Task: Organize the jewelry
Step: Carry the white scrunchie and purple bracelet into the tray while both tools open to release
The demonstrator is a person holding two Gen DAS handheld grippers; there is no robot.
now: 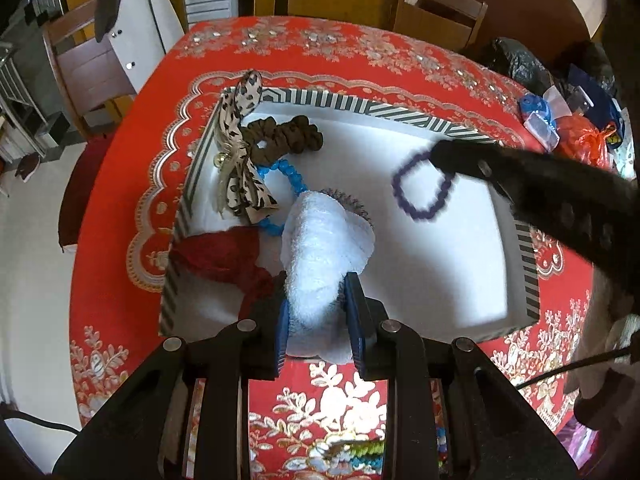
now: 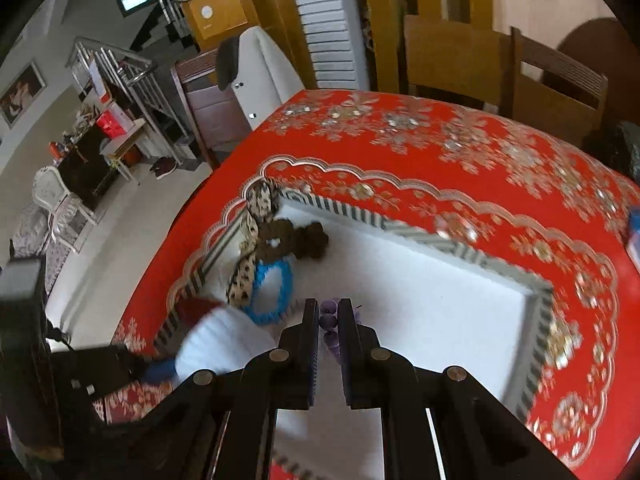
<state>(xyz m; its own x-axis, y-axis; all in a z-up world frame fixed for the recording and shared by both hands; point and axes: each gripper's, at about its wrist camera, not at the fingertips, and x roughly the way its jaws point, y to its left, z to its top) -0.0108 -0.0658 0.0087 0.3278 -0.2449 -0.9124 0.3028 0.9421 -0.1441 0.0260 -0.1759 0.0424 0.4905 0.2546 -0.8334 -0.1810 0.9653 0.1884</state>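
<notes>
Left gripper point(image 1: 320, 312) fingers clamp a fluffy white scrunchie point(image 1: 324, 248) over the striped box point(image 1: 524, 264); right gripper point(image 2: 329, 316) fingers pinch a purple bead bracelet point(image 1: 424, 188) dangling above the box's white floor. The bracelet may snag, or the scrunchie may bury the blue beads point(image 1: 288, 178).

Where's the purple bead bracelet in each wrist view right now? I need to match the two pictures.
Left wrist: purple bracelet right of centre, hanging as a loop from the right gripper over the box's white floor.
Right wrist: bottom centre, only a few purple beads show, pinched between the fingers.
Shared landmark: the brown scrunchie in the striped box's far left corner.
</notes>
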